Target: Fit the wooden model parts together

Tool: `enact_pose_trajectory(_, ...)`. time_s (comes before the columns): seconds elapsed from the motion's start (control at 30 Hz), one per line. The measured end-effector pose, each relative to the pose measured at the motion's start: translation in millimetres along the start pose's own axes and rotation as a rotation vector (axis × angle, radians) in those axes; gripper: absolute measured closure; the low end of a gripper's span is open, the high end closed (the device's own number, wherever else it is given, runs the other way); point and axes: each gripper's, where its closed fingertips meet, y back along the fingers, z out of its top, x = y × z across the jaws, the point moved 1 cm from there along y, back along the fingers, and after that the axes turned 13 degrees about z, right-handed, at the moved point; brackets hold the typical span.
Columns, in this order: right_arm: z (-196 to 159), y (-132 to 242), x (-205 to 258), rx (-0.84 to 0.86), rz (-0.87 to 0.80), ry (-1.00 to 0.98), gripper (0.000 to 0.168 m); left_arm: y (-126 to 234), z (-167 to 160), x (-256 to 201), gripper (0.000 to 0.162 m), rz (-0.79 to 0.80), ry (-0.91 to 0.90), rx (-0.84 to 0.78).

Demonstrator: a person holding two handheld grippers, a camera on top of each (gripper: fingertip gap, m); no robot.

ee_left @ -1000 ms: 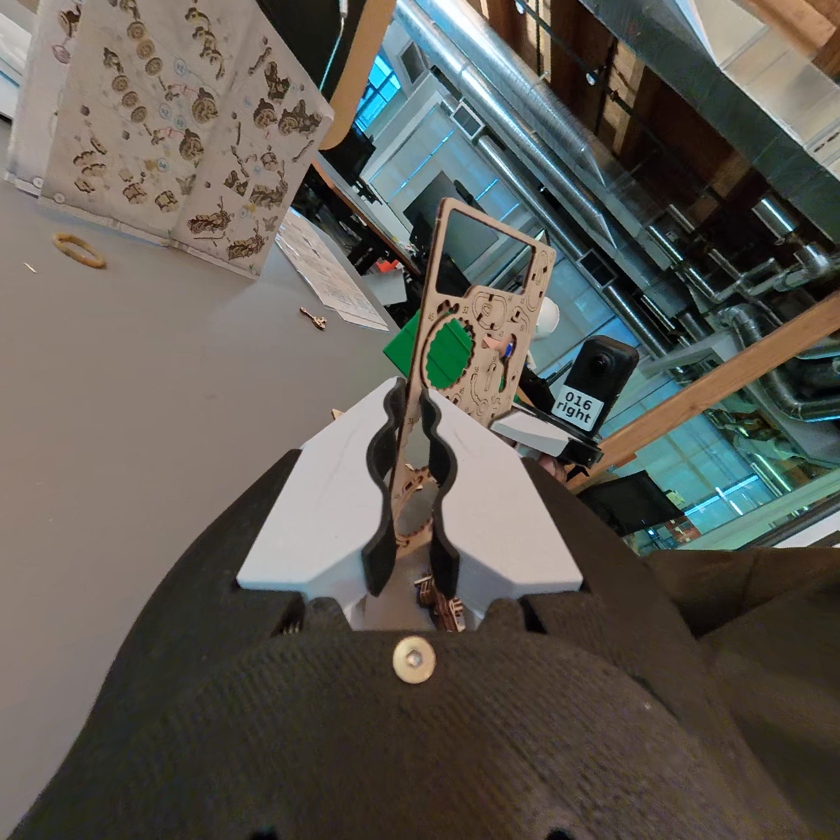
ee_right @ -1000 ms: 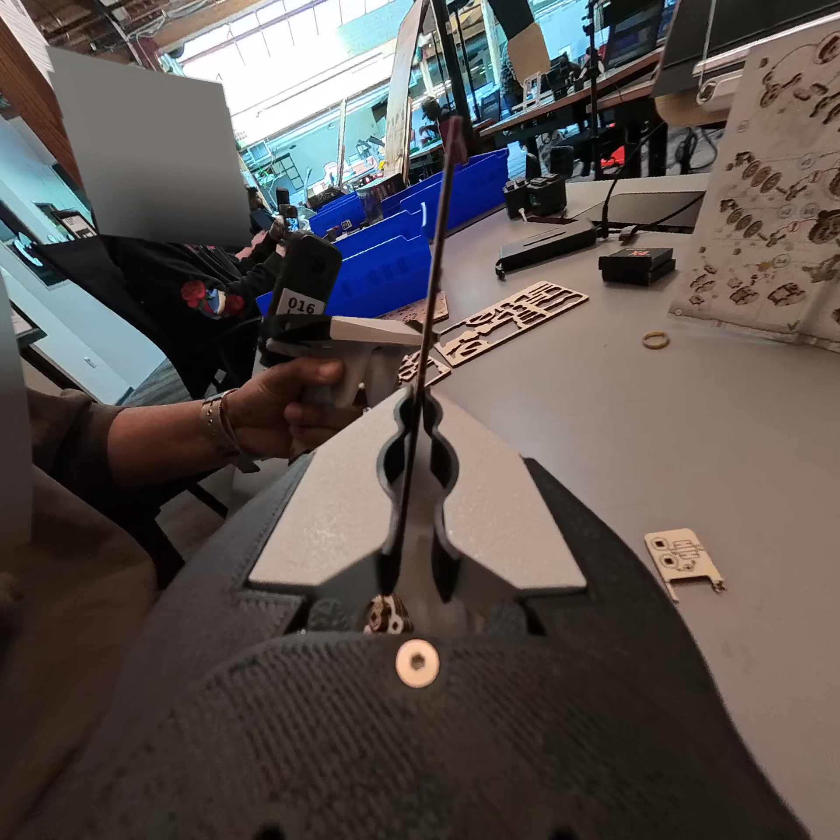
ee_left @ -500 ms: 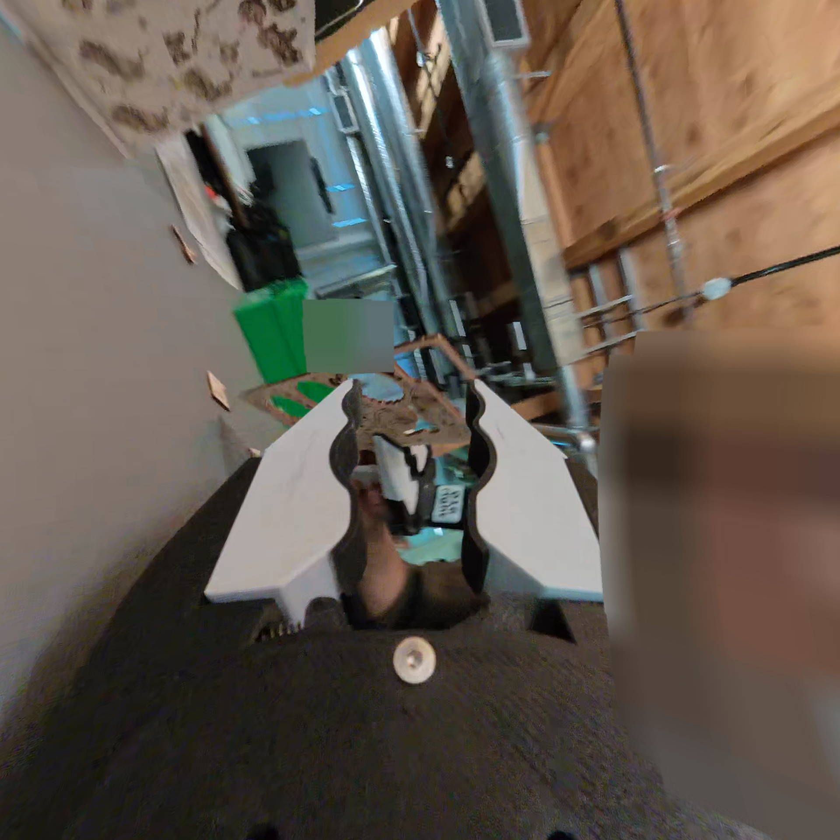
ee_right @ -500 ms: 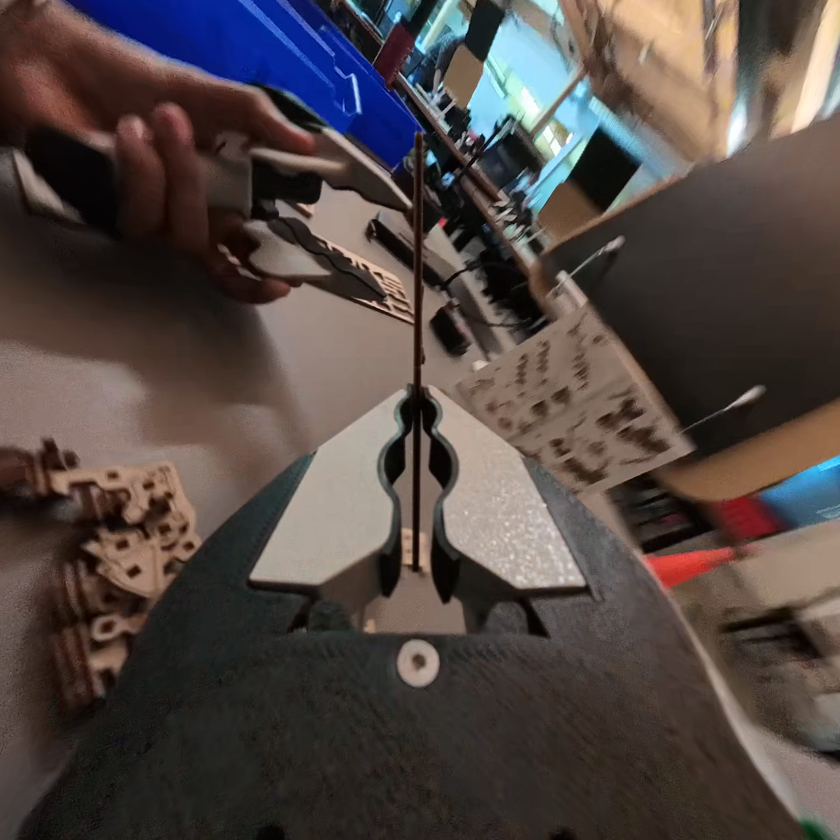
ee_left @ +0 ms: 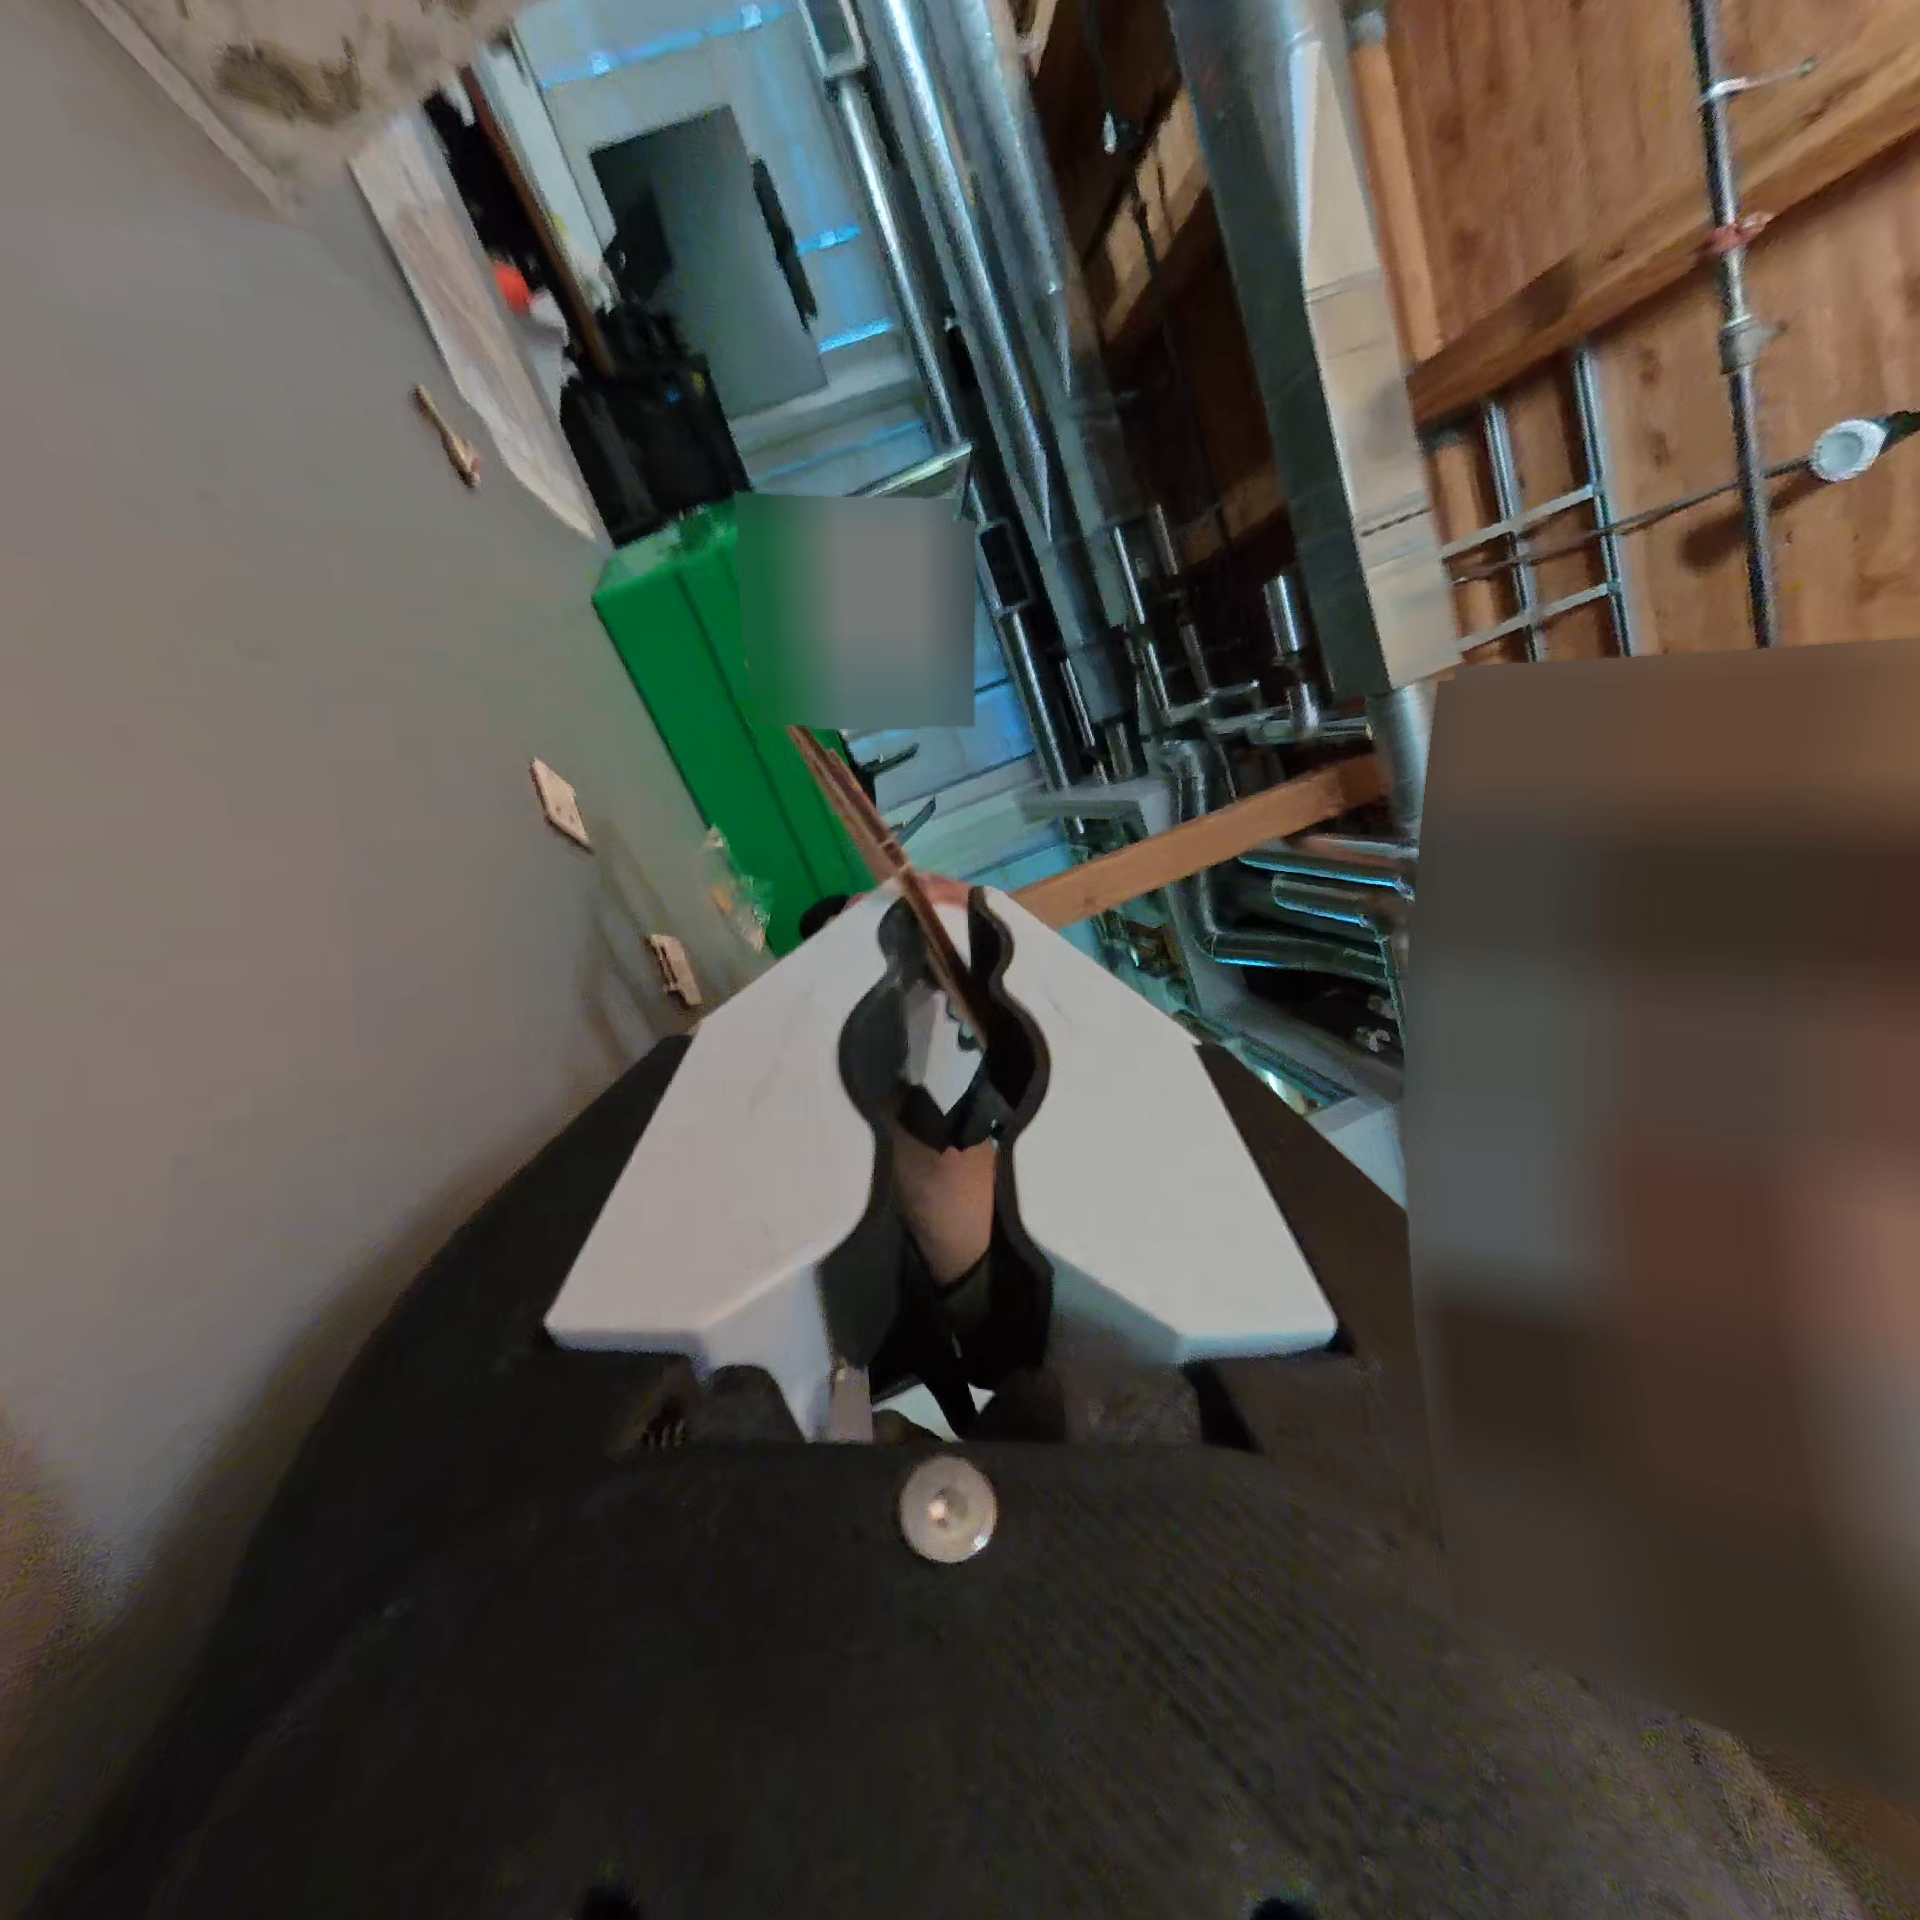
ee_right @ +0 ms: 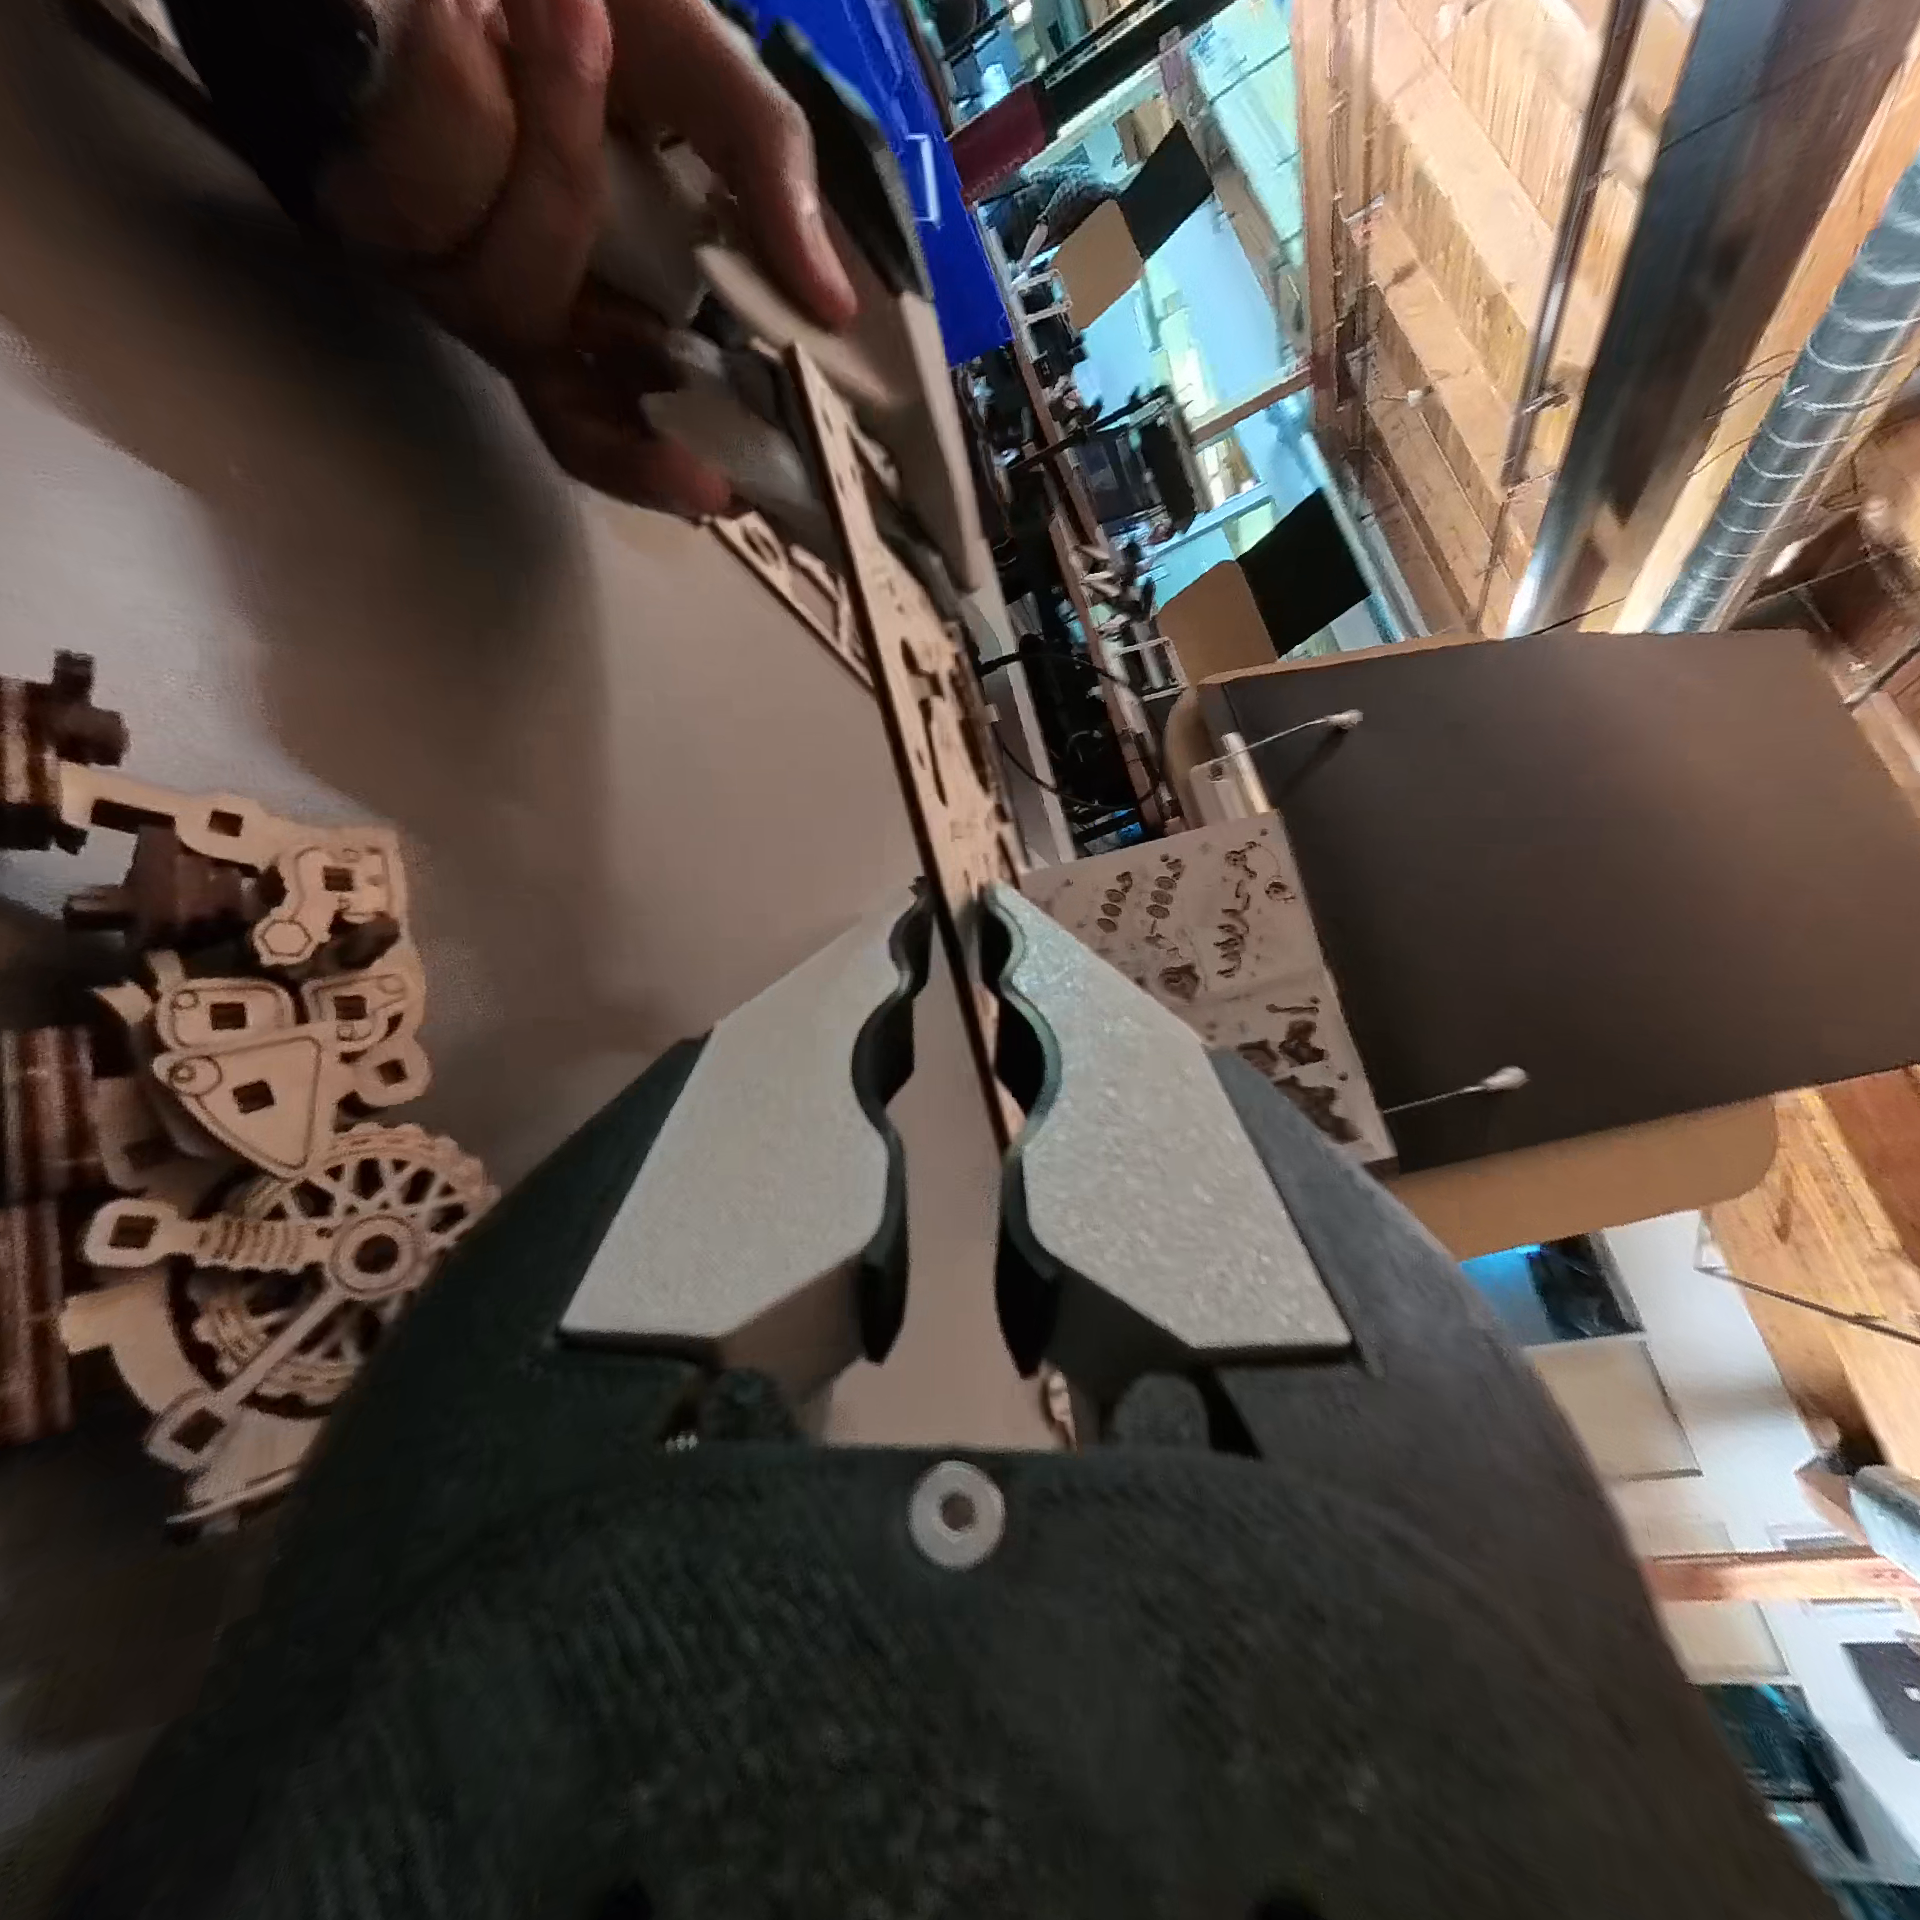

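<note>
A thin laser-cut wooden sheet [ee_right: 914,665] is held in the air, seen nearly edge-on. My right gripper [ee_right: 953,912] is shut on its near end. My left gripper [ee_right: 769,436], held by a hand, grips its far end. In the left wrist view the same sheet [ee_left: 862,821] crosses slantwise between the pads, and my left gripper [ee_left: 935,925] is shut on it. A partly built wooden model [ee_right: 260,1091] with gears lies on the grey table [ee_right: 644,831], left of my right gripper.
Another cut-out wooden sheet [ee_right: 779,561] lies flat under the held one. An instruction sheet [ee_right: 1195,966] leans on a black panel [ee_right: 1558,883]. Small wooden offcuts [ee_left: 561,805] lie on the table [ee_left: 260,727] near a green bin [ee_left: 707,727]. Across from one pair of fingers to the other is roughly 8 cm.
My left gripper let go of the sheet, opened, then closed on it again at another place. My right gripper kept the sheet and tilted over, bringing the built model into view.
</note>
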Motion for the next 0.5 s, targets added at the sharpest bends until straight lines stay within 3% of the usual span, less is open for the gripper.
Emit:
enact_pose_trajectory(0.27, -8.3, -6.0, 13.8, 0.003, 0.092, -0.176, 0.148, 8.5, 16.2, -2.1, 0.162, 0.05, -0.07, -0.124)
enact_pose_trajectory(0.5, -4.7, -2.7, 2.8, -0.143, 0.151, -0.55, 0.149, 5.5, 1.6, -6.9, 0.162, 0.012, -0.114, 0.011)
